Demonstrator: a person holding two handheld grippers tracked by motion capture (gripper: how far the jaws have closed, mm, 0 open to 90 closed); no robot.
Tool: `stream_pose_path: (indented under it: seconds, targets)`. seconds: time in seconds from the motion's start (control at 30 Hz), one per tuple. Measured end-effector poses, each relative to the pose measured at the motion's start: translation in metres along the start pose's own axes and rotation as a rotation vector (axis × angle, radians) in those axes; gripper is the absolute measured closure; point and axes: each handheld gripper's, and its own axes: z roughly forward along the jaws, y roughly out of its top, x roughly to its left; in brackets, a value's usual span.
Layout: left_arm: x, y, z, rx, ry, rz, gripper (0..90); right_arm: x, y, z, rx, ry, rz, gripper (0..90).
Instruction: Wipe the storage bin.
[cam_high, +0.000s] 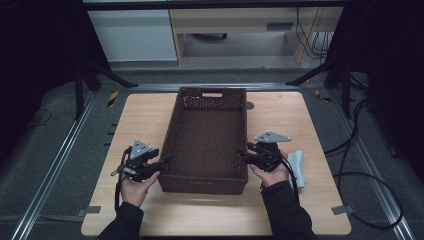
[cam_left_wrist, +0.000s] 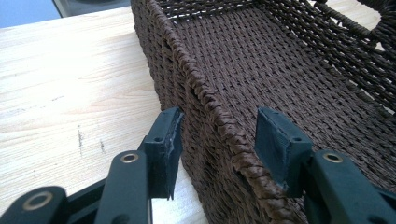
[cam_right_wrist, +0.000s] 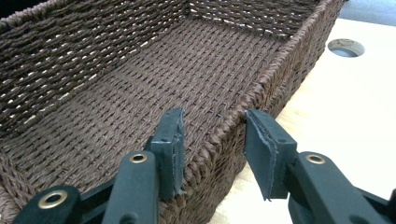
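Basket (cam_high: 208, 140) — left gripper (cam_high: 162, 161), right gripper (cam_high: 243, 151) — jaws astride its side rims.

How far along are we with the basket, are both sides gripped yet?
Done: both grippers straddle the wicker basket walls. In hand: the left gripper is open around the left rim, pads apart from it; the right gripper sits astride the right rim, a gap showing at its outer pad. Left: closing on both rims, then moving it.

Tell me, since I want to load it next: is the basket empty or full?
Empty. The basket shows only its bare woven floor in the high view and both gripper views.
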Motion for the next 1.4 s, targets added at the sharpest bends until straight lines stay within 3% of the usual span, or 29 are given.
stream_pose_path:
  seconds: [0.17,0.27,0.4,0.53,0.6,0.7,0.77,0.97,1.1,1.2,1.4]
  targets:
    - [0.002,0.003,-0.006,-0.036,0.004,-0.010,44.9,0.005,-0.003,-0.004,0.000,-0.003,0.001,57.6]
    - [0.003,0.003,-0.009,-0.030,0.006,-0.014,45.3,0.007,-0.005,-0.006,-0.001,0.004,0.005,56.8]
    - [0.002,0.001,-0.013,-0.007,-0.014,-0.013,54.9,0.007,-0.004,-0.009,-0.003,0.013,-0.008,55.5]
    - [0.001,0.000,-0.011,0.006,-0.053,-0.019,67.7,0.003,-0.001,-0.012,-0.064,-0.010,-0.022,47.8]
    - [0.000,0.001,-0.009,0.014,-0.039,-0.016,68.0,-0.002,0.000,-0.010,-0.068,-0.011,-0.012,47.4]
    - [0.003,0.003,-0.007,0.013,-0.035,-0.022,69.3,-0.007,0.001,-0.003,-0.055,-0.024,-0.005,46.4]
    - [0.005,0.004,-0.004,0.009,-0.025,-0.025,70.3,-0.010,0.002,0.000,-0.056,-0.008,0.014,47.5]
    - [0.007,0.004,-0.002,-0.005,-0.022,-0.013,70.7,-0.009,0.004,0.010,-0.044,-0.004,-0.001,53.4]
    - [0.003,0.002,-0.008,-0.019,-0.023,0.009,60.0,-0.006,0.004,0.008,-0.028,-0.011,0.004,55.9]
    - [0.002,-0.001,-0.013,-0.027,-0.035,0.015,57.8,-0.005,0.002,0.006,-0.030,-0.005,0.017,56.3]
    - [0.007,-0.004,-0.013,-0.005,-0.032,0.002,70.7,0.003,-0.001,-0.003,-0.008,0.005,0.016,55.6]
